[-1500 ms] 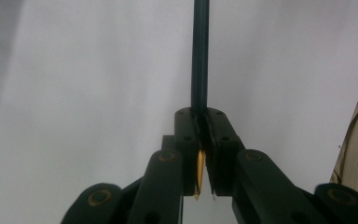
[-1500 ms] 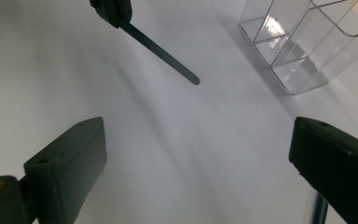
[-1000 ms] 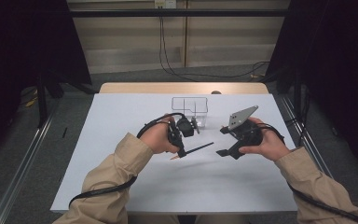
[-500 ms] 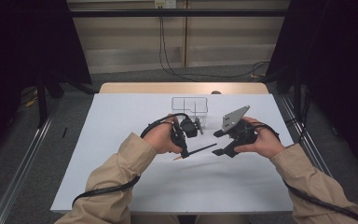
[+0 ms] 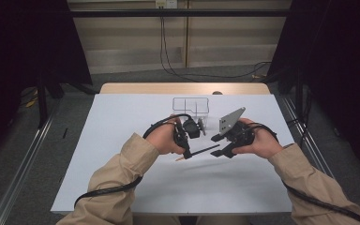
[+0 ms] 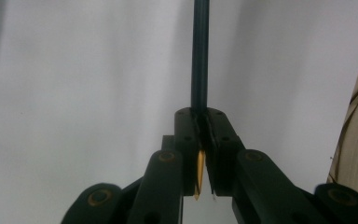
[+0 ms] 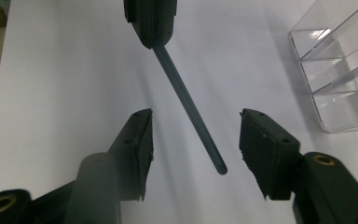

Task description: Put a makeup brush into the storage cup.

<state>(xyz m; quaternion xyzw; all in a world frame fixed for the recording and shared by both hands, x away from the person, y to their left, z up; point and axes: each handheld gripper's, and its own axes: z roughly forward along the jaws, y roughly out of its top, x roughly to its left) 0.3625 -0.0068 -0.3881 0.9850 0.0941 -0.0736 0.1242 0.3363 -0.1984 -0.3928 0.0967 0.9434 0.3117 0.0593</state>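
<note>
1. With both hands now close together over the middle of the desk (image 5: 122, 187), the high view shows the left gripper (image 5: 186, 151) holding a dark pencil (image 5: 201, 151) near its sharpened end, shaft pointing toward the right gripper (image 5: 220, 146). A clear compartment box (image 5: 191, 105) sits just behind the hands, apart from them.
2. Versus a second ago in this view: the right gripper has moved in toward the left, and the pencil's free end now reaches its fingers (earlier they were apart). Left hand has barely shifted.
3. Left gripper view: fingers (image 6: 186, 130) clenched on the pencil (image 6: 199, 56), yellowish sharpened tip (image 6: 199, 175) poking back between them, shaft running straight out ahead above the white surface.
4. Right gripper view: fingers (image 7: 137, 140) spread wide, released, nothing held. The pencil shaft (image 7: 189, 107) comes down from the left gripper (image 7: 150, 21) and its blunt end sits between the two open fingers, touching neither. Box (image 7: 335, 70) at upper right.
5. My read: this is a hand-over being lined up (pencil likely bound for the box). Closing the right fingers on the blunt end looks like the next step.
</note>
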